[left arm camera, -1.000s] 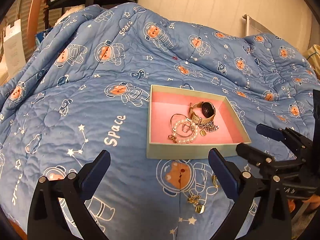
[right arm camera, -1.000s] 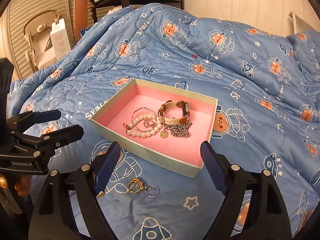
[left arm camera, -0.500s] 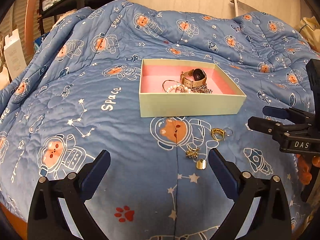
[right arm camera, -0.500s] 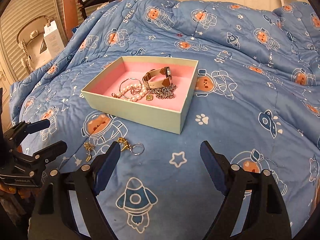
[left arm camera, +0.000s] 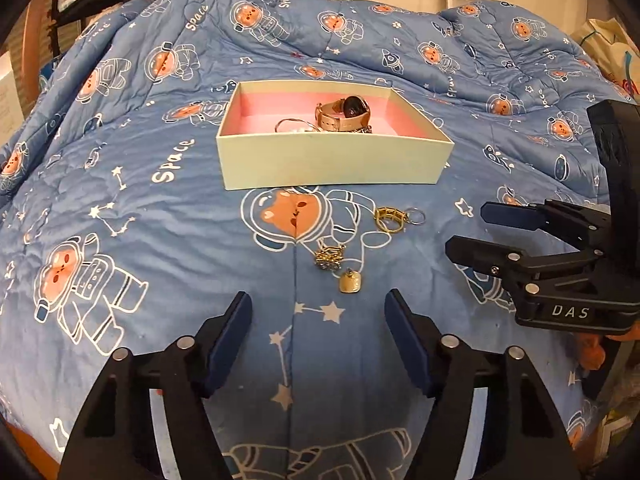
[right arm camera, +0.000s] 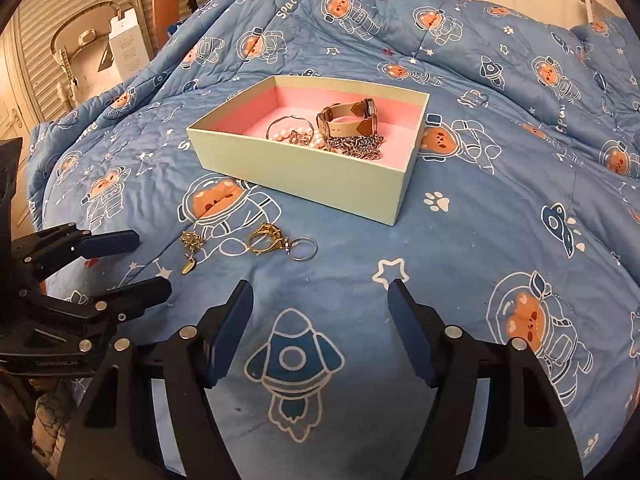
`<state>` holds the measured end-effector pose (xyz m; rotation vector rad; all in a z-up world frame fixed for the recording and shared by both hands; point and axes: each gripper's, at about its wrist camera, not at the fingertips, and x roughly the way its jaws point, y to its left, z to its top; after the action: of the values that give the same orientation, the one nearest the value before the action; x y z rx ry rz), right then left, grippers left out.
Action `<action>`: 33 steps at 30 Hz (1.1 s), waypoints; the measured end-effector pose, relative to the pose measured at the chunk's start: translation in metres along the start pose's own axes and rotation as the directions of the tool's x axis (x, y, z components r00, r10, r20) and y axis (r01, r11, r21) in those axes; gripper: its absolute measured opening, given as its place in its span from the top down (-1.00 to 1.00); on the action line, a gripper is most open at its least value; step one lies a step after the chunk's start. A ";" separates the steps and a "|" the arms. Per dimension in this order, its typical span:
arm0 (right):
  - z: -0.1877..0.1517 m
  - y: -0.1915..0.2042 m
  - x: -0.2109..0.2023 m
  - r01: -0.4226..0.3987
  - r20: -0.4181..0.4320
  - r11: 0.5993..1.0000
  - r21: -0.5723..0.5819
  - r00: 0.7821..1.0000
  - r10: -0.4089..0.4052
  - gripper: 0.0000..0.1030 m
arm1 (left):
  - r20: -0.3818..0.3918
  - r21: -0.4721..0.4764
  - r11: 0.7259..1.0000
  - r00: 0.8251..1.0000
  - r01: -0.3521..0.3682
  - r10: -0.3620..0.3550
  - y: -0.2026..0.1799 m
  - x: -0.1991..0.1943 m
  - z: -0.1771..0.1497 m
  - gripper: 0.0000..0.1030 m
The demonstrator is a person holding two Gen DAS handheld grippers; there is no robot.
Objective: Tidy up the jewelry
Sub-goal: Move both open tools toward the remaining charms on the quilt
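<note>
Both tools have come down low over the blanket (left arm camera: 160, 240) and closer to the loose bits. The left gripper (left arm camera: 318, 326) has nothing between its jaws, and they are closing. The right gripper (right arm camera: 320, 312) is empty too, and its jaws are closing. Just past the left gripper lie a gold tag (left arm camera: 351, 282) and a small charm (left arm camera: 329, 258), maybe an earring. A bit farther sit a gold ring (left arm camera: 389, 219) and a silver ring (left arm camera: 415, 216). Behind them is the box (left arm camera: 332, 164), with the watch (left arm camera: 344, 114) already inside. The pick-up looks close.
</note>
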<state>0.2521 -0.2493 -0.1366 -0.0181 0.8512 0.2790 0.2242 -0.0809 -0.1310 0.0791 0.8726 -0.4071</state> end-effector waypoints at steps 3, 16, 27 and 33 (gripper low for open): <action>0.000 -0.001 0.001 -0.002 -0.004 1.000 0.007 1.000 0.002 -0.35 | -0.034 -0.012 1.000 0.999 0.016 -0.016 -0.001 0.011 0.004 0.08; 0.001 -0.001 0.008 -0.007 -0.020 1.000 -0.004 1.000 0.007 -0.27 | -0.056 0.048 0.998 0.998 0.036 -0.034 -0.017 0.025 0.013 0.57; 0.015 0.006 0.035 -0.017 -0.061 0.993 -0.114 0.998 0.010 0.05 | -0.045 -0.012 0.996 0.995 0.093 -0.093 -0.007 0.023 0.008 0.72; 0.019 0.007 0.043 -0.022 -0.060 0.991 -0.136 0.998 0.014 0.35 | -0.042 -0.021 0.995 0.994 0.100 -0.100 -0.007 0.023 0.008 0.74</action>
<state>0.2909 -0.2299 -0.1556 -0.1470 0.8903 0.3544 0.2403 -0.0960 -0.1424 0.0274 0.9255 -0.4924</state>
